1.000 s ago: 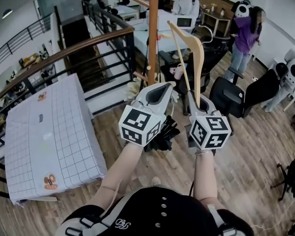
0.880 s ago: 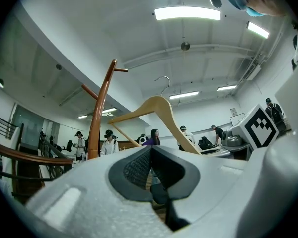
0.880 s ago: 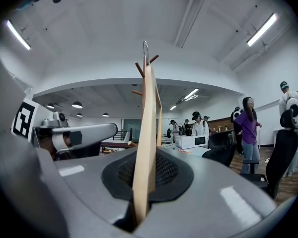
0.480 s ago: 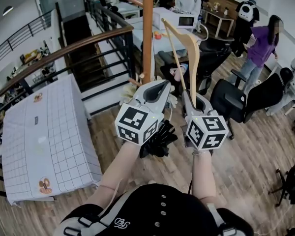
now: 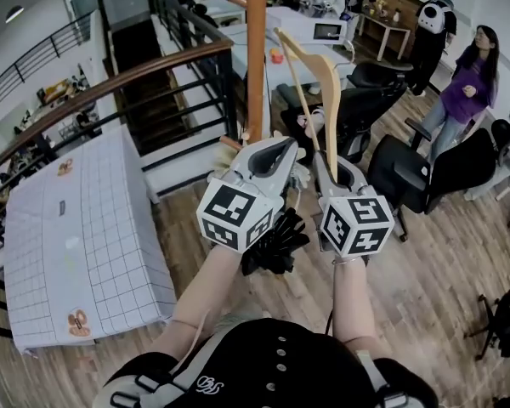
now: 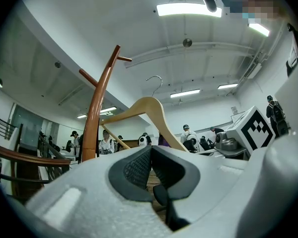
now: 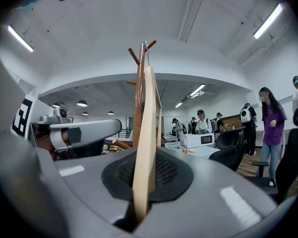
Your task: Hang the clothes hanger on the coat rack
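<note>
A light wooden clothes hanger stands upright in my right gripper, which is shut on its lower end. In the right gripper view the hanger rises edge-on from between the jaws of the right gripper, its metal hook in line with the rack's top. The brown wooden coat rack stands just left of the hanger. My left gripper sits beside the right one, at the pole's foot. The left gripper is shut and holds nothing. Past it I see the hanger and the rack.
A table with a checked cloth stands at the left, behind it a curved stair railing. Black office chairs stand to the right. A person in purple stands at the far right. Beyond the rack is a white table with a microwave.
Both grippers and the hanger have moved forward towards the coat rack, and the hanger's top now lies close to the pole. The person in purple has shifted to the right.
</note>
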### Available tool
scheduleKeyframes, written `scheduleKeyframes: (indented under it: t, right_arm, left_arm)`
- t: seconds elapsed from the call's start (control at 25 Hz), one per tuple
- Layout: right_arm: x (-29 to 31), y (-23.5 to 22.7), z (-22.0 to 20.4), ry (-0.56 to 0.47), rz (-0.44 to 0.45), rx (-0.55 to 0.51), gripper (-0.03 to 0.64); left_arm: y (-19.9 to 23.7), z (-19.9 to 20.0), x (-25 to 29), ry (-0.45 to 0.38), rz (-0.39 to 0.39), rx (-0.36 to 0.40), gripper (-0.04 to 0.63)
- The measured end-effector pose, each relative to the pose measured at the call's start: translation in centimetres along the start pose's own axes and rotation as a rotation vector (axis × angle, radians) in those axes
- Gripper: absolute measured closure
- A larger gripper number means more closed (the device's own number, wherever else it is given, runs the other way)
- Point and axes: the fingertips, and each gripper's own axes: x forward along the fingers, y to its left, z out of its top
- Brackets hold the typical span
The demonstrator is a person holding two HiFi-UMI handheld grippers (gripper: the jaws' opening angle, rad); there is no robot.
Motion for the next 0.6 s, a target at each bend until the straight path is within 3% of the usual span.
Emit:
scheduleKeyframes:
  t: [0.6]
  right_arm:
    - [2.4,0.3,2.0,-0.022,-0.050,-0.003,0.615]
  left_arm:
    - [2.3,1.9,1.2,-0.026,-0.047,0.004,0.595]
